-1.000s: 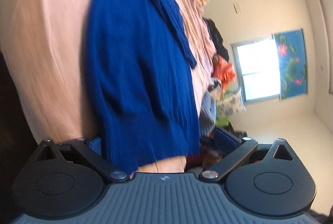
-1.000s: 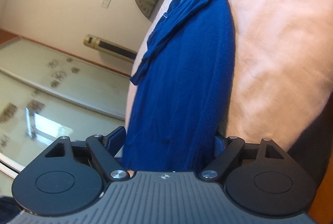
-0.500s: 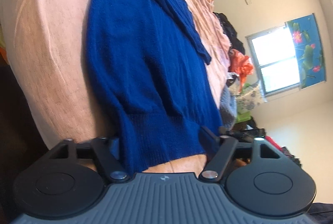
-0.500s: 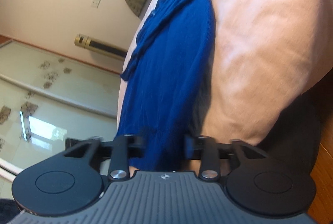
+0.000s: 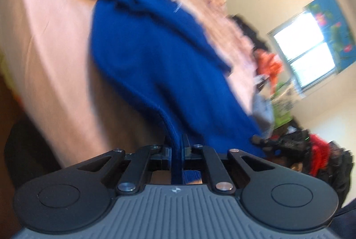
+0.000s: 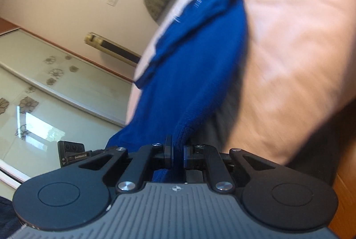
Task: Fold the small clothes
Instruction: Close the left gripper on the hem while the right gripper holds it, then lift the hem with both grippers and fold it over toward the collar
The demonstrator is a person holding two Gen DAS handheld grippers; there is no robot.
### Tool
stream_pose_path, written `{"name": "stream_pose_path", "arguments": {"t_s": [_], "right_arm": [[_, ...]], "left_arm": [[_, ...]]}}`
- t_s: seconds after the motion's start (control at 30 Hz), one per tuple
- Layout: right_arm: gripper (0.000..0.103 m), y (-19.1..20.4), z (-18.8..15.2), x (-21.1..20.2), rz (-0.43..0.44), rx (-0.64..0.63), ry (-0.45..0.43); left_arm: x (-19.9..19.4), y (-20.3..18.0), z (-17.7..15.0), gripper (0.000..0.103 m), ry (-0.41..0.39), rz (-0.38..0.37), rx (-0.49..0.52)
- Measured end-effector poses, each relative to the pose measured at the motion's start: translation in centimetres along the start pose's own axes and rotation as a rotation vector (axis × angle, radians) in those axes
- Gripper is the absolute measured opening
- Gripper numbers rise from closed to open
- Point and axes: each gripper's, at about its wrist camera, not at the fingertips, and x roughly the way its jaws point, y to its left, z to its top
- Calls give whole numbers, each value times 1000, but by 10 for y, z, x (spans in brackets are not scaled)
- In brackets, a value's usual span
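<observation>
While both views are motion-blurred, a blue knit sweater (image 5: pixel 160 61) lies spread on a peach bedsheet (image 5: pixel 49 34), reaching the bed's near edge. Left gripper (image 5: pixel 178 150) and right gripper (image 6: pixel 178 150) are each clenched on the sweater's ribbed hem, lifting it off the sheet.

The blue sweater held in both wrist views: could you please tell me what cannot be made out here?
- Left wrist: the blue sweater has motion-blurred edges, so its neckline is unclear.
- Left wrist: the clothes pile by the window is blurred and too small to identify.
- Right wrist: the sweater's hem between the jaws of the right gripper is hidden by the body.
</observation>
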Motion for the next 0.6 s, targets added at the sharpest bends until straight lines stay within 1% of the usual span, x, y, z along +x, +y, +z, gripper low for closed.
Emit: {"name": "stream_pose_path", "arguments": {"t_s": [0.07,0.17,0.27,0.33,0.43,0.47,0.53,0.6], "right_arm": [[13,8,17,0,15,-21,-24],[13,15,58,8,43,-44,-75],[13,18,108,24,50,-58,-124],[13,14,146,41,59,-38,-156],[13,6,205,70,80,2,-203],[13,1,226,81,85,16,-221],[13,-9,265,104,75,50,-249],[13,-28,299,129,38,127,-273]], "left_arm": [[-7,-4,16,7,-55,-45,3],[-9,-8,49,7,-124,-99,1],[0,-9,90,7,-166,-104,16],[9,-9,120,7,-186,-106,24],[30,-3,174,7,-217,-101,19],[39,-2,194,7,-222,-86,31],[60,2,231,7,-235,-35,49],[89,9,268,7,-249,27,57]]}}
